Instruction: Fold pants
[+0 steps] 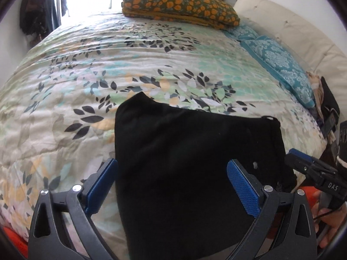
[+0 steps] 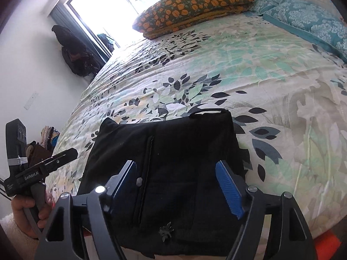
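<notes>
The black pants (image 1: 184,162) lie folded into a compact rectangle on the floral bed cover (image 1: 76,86), near the bed's front edge. My left gripper (image 1: 172,169) hovers above them, open, its blue pads (image 1: 243,186) wide apart and holding nothing. The right gripper's tip (image 1: 298,159) shows at the pants' right side. In the right wrist view the pants (image 2: 173,147) show a pocket seam and a small loop at the far edge. My right gripper (image 2: 175,166) is open over them, with nothing between its fingers. A hand (image 2: 26,214) holds the left gripper (image 2: 65,155) at the left.
An orange-flowered folded quilt (image 1: 180,4) lies at the bed's far end, teal patterned pillows (image 1: 279,65) along the right, a white headboard (image 1: 282,26) behind them. Dark clothes (image 2: 73,52) hang on the wall by a bright window (image 2: 121,0). Clothes (image 2: 43,143) are piled beside the bed.
</notes>
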Tool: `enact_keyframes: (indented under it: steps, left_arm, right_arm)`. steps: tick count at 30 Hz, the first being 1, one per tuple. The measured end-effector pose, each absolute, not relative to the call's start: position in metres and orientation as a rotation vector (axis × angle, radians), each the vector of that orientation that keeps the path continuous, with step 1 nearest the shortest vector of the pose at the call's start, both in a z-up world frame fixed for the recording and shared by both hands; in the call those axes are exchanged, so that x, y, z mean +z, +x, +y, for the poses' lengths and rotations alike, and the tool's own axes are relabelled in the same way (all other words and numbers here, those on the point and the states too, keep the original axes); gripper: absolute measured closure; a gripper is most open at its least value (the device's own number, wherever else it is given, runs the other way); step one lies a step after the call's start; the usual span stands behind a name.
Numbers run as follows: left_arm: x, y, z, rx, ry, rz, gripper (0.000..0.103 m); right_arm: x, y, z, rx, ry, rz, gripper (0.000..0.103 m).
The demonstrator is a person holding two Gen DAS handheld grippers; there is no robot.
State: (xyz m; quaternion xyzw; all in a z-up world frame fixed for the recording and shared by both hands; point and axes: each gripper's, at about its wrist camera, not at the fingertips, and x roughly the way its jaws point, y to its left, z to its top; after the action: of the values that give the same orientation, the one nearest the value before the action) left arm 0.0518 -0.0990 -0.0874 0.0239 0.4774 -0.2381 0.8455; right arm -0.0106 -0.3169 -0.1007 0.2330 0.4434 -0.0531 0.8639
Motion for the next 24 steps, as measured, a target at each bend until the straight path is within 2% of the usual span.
enact_keyframes:
  steps: [3,5,8,9,10,15,24]
  left_arm:
    - [-0.097,0.024,-0.103,-0.528,0.098,1.007,0.002]
    - [-0.112,0.015,-0.108,-0.525,0.147,1.023,0.002]
    - [-0.141,0.014,-0.11,-0.496,0.204,1.047,0.001]
    - [-0.146,0.013,-0.11,-0.49,0.229,1.034,0.0]
    - [-0.148,0.013,-0.11,-0.492,0.241,1.017,0.0]
    - [-0.15,0.02,-0.107,-0.507,0.219,1.042,0.0]
    - [-0.152,0.02,-0.107,-0.507,0.227,1.045,0.0]
  right_arm:
    - [-0.087,-0.028,-0.278,-0.129,0.328,0.978,0.027]
    - [-0.09,-0.041,-0.256,-0.17,0.214,1.005,0.022]
    - [-0.121,-0.049,-0.243,-0.234,0.093,1.118,0.012]
    - [-0.133,-0.048,-0.242,-0.246,0.057,1.152,0.003]
    - [-0.14,-0.046,-0.245,-0.248,0.05,1.174,0.002]
    - [-0.151,-0.05,-0.267,-0.215,0.204,1.183,0.0]
    - [-0.146,-0.059,-0.267,-0.212,0.202,1.176,0.0]
